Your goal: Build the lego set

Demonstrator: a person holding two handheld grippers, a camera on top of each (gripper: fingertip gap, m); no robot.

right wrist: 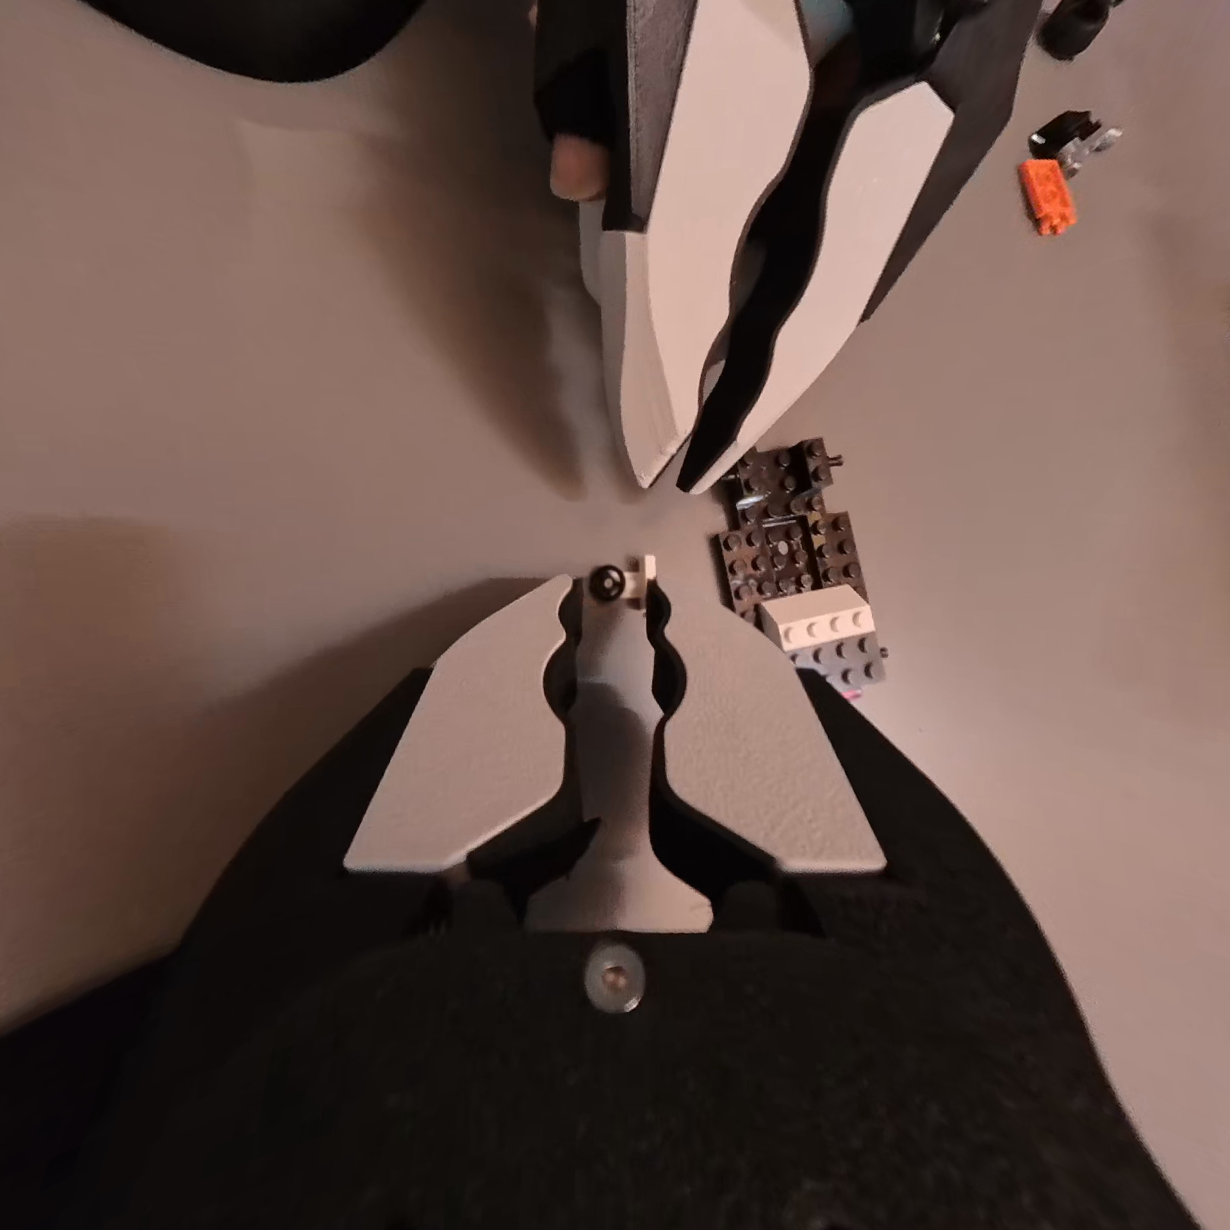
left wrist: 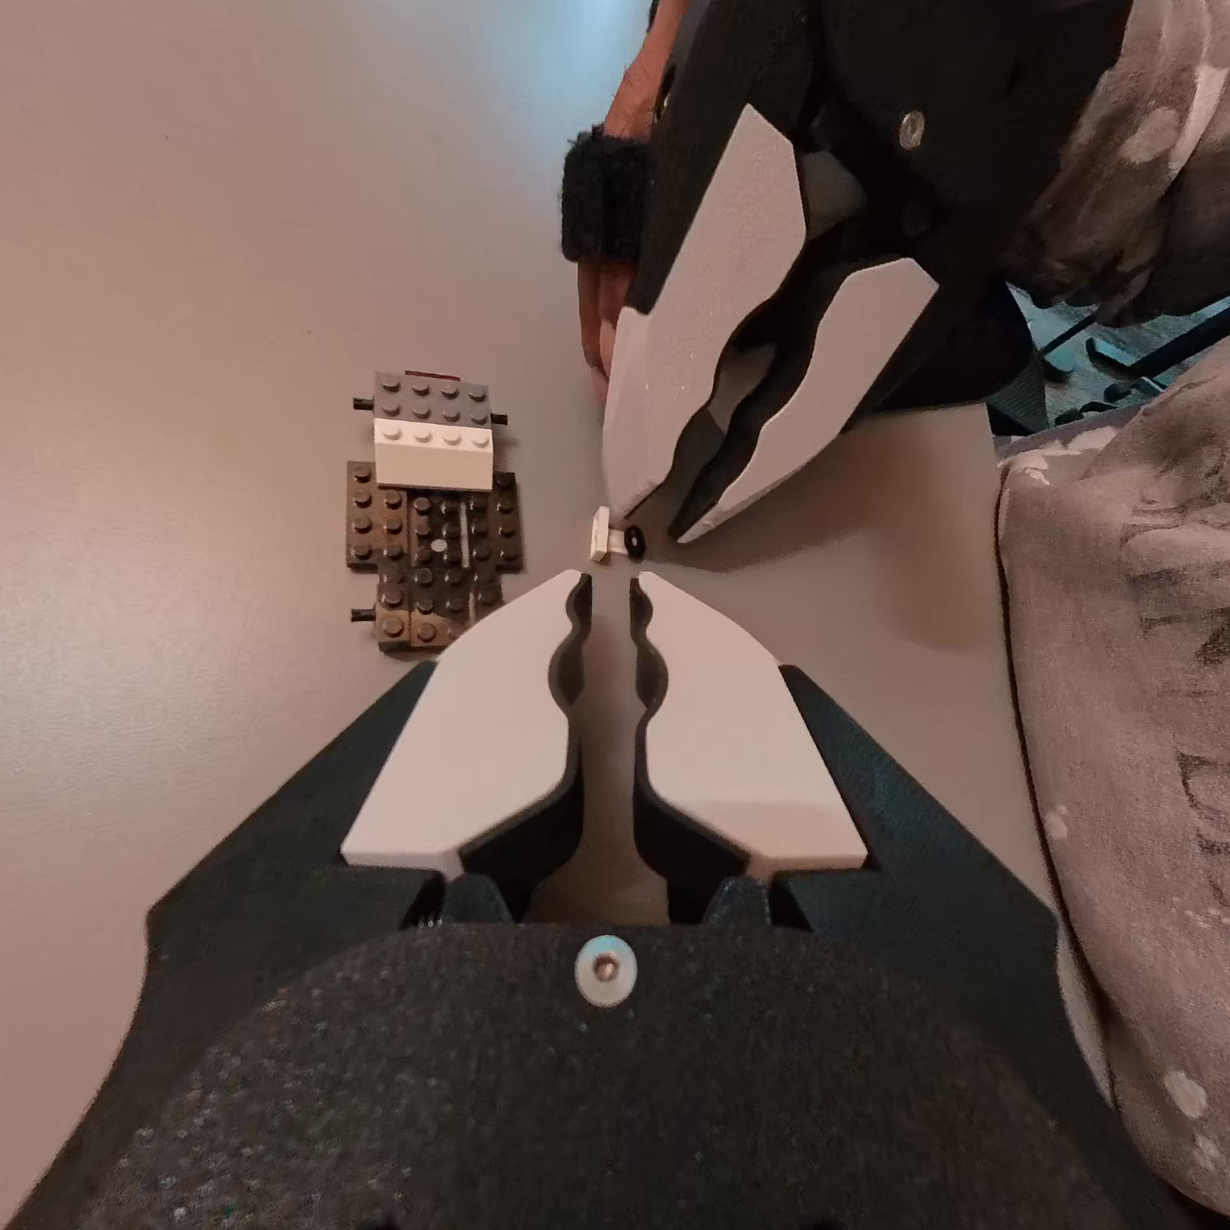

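Note:
A small white piece with a black steering wheel (left wrist: 609,540) lies on the beige table, also in the right wrist view (right wrist: 622,586). My right gripper (right wrist: 612,586) is open with the piece between its fingertips; one tip touches the white part, and a gap shows beside the wheel. It enters the left wrist view (left wrist: 655,529) from the top right. My left gripper (left wrist: 609,582) is slightly open and empty, its tips just short of the piece; it shows opposite in the right wrist view (right wrist: 669,486). The dark car base with a white brick (left wrist: 432,519) lies left of the piece, and also shows in the right wrist view (right wrist: 792,566).
An orange piece (right wrist: 1048,196), small black and clear pieces (right wrist: 1071,136) and a black tyre (right wrist: 1071,26) lie at the far right. Grey patterned fabric (left wrist: 1118,665) borders the table's right side. A gloved hand (left wrist: 602,200) holds the right gripper. Only a small space, under 4 cm, lies between the two pairs of fingers.

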